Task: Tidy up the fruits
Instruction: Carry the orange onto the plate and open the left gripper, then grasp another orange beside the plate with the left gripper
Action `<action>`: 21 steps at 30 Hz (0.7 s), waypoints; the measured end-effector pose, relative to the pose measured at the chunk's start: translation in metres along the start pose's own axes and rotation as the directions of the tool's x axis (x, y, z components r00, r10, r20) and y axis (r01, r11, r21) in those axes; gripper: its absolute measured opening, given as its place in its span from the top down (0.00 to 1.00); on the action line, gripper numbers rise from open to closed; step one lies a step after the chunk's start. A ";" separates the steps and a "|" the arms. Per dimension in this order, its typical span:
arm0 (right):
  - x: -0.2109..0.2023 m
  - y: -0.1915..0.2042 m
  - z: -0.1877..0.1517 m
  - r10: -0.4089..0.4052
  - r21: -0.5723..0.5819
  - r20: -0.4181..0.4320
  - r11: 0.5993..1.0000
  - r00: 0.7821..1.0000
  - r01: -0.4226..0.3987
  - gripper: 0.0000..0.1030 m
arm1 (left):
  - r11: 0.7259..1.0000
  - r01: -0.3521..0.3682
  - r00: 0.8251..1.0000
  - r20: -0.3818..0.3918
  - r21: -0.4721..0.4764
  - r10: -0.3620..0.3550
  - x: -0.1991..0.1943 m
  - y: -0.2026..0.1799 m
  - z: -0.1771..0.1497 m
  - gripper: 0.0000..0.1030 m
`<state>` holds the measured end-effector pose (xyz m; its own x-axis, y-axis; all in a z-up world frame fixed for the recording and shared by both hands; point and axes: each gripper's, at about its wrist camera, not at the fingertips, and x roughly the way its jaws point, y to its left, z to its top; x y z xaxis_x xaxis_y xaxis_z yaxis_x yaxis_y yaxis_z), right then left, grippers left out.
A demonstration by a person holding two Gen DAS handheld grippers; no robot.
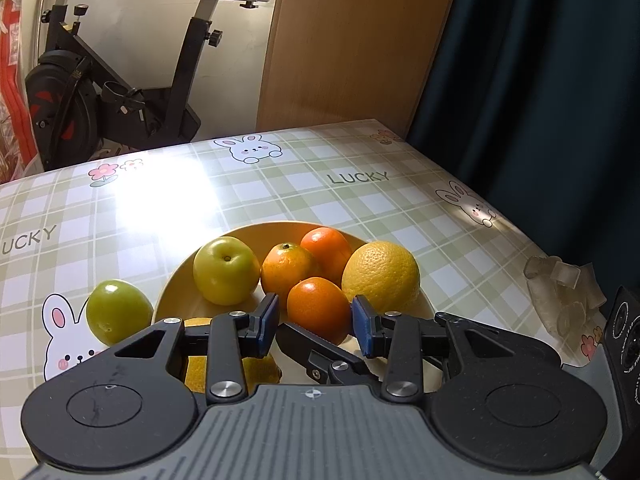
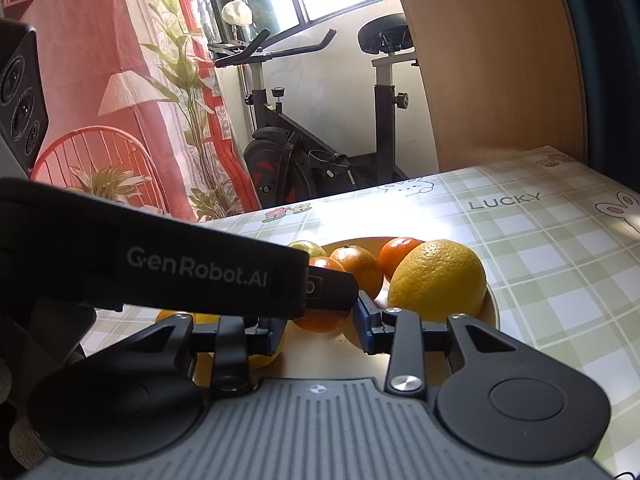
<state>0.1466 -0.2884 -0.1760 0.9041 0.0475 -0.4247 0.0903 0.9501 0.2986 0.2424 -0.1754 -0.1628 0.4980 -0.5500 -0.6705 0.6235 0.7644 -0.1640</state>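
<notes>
Both the left gripper (image 1: 315, 322) and right gripper (image 2: 322, 322) are hovering, jaws apart, crowding the plate (image 1: 240, 236), risking collision and nudging the orange (image 1: 318, 306) out.

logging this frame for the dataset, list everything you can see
plate: 1, yellow, on the checked tablecloth
oranges: 3, orange, on the plate
large citrus: 1, yellow, plate's right side
apple: 1, yellow-green, plate's left side
green fruit: 1, green, on the cloth left of the plate
yellow fruit: 1, partly hidden under the left gripper
exercise bike: 1, black, behind the table
clear plastic pieces: count unclear, table's right edge
left gripper: open around the near orange
right gripper: open, over the plate
</notes>
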 end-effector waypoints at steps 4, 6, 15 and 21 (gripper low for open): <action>0.005 -0.006 0.000 0.001 0.026 -0.034 1.000 0.999 0.000 0.63 | 1.000 -0.008 1.000 -0.015 0.004 0.008 0.002 0.001 -0.002 0.59; 0.007 -0.005 0.000 -0.003 0.028 -0.048 1.000 0.999 0.005 0.63 | 1.000 -0.011 1.000 -0.016 0.008 0.011 0.004 0.001 -0.001 0.59; 0.011 -0.001 -0.002 -0.036 0.007 -0.065 0.999 0.997 0.037 0.60 | 0.998 -0.004 0.999 0.036 -0.067 0.006 -0.009 0.009 -0.007 0.59; -0.002 0.010 -0.008 -0.017 -0.061 0.009 0.998 1.000 0.018 0.60 | 0.985 -0.001 0.993 0.118 -0.173 0.022 -0.051 0.028 -0.010 0.59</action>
<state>0.1423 -0.2765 -0.1792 0.9060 0.0286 -0.4224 0.0805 0.9679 0.2381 0.2287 -0.1232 -0.1404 0.5792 -0.5693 -0.5835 0.5093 0.8116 -0.2863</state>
